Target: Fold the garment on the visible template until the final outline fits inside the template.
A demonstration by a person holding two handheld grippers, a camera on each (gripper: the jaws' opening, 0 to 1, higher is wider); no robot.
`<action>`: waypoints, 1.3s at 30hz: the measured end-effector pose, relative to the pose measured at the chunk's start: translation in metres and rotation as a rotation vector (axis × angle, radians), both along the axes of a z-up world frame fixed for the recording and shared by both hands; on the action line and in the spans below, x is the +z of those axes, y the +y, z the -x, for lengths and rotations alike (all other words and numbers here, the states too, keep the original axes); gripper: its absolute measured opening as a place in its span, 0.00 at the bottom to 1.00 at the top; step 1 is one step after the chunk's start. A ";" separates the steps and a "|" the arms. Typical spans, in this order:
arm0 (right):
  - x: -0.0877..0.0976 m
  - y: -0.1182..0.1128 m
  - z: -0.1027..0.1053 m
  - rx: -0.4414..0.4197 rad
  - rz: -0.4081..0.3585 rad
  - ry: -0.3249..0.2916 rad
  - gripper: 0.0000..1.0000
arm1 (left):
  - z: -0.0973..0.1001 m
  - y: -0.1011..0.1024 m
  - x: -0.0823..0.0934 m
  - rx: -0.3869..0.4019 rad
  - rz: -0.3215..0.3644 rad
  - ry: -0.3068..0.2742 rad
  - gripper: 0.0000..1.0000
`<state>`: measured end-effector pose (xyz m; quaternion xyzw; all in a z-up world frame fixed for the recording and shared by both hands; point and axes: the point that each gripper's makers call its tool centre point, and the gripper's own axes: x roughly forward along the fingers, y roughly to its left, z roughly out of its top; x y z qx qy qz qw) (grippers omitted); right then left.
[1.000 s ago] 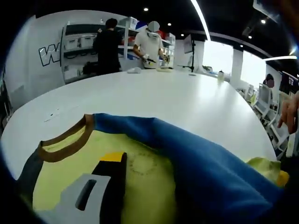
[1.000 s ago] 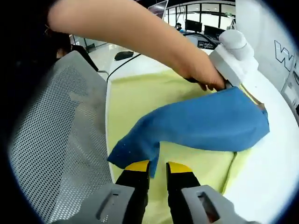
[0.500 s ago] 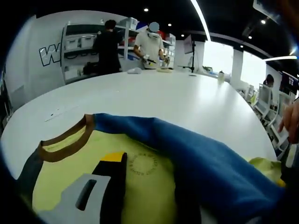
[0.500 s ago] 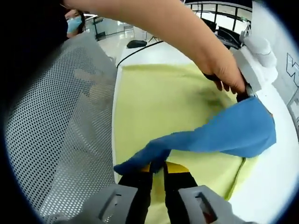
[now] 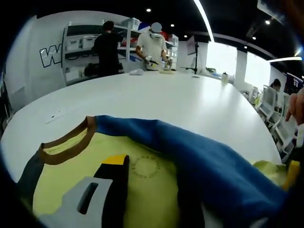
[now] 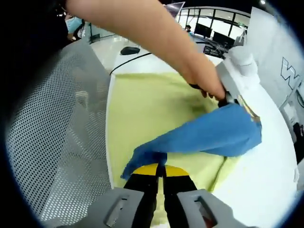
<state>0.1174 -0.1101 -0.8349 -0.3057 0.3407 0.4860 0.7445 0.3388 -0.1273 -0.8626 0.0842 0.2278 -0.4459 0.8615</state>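
Since a second earlier, the right gripper [image 6: 159, 167] had clamped its yellow-tipped jaws onto the blue sleeve [image 6: 209, 135], which draped over the soft yellow shirt [image 6: 142, 102] ahead. Whether the left gripper [image 5: 116, 160] was clenched could not be told; a faint circular print, unreadable, sat just beyond it on the white table [image 5: 180, 102].

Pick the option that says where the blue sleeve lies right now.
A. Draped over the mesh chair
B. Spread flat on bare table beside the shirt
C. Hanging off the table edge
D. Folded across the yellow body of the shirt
D: in the right gripper view the blue sleeve runs across the yellow shirt body, its cuff end at the right tool, whose jaws are together there.
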 end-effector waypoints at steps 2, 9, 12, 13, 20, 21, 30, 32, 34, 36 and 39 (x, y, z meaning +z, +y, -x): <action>0.014 -0.026 -0.014 -0.091 0.029 -0.064 0.00 | 0.000 0.000 0.000 0.000 0.000 0.000 0.36; 0.036 -0.081 -0.050 -0.308 0.032 -0.184 0.00 | 0.000 0.001 0.000 0.001 -0.001 -0.001 0.36; 0.043 -0.091 -0.059 -0.347 0.019 -0.208 0.00 | 0.001 0.001 0.001 0.001 0.000 0.000 0.36; 0.045 -0.094 -0.062 -0.360 0.013 -0.214 0.00 | 0.001 0.001 0.001 0.001 -0.001 0.000 0.36; 0.056 -0.120 -0.082 -0.453 0.019 -0.276 0.00 | 0.000 0.001 0.000 -0.001 0.000 0.000 0.36; 0.059 -0.127 -0.087 -0.483 0.023 -0.293 0.00 | 0.000 0.001 0.000 -0.002 0.001 0.000 0.36; 0.072 -0.173 -0.109 -0.621 0.020 -0.363 0.00 | 0.000 0.001 0.001 -0.003 0.001 -0.002 0.35; 0.075 -0.187 -0.115 -0.666 0.022 -0.376 0.00 | -0.001 0.001 0.000 -0.003 0.001 -0.002 0.35; 0.077 -0.195 -0.119 -0.690 0.019 -0.386 0.00 | -0.001 0.001 0.001 -0.003 0.001 -0.002 0.35; 0.079 -0.206 -0.124 -0.726 0.013 -0.397 0.00 | -0.001 0.001 0.000 -0.002 0.000 -0.002 0.35; 0.081 -0.218 -0.129 -0.770 0.007 -0.410 0.00 | -0.001 0.001 0.001 -0.001 0.000 -0.002 0.34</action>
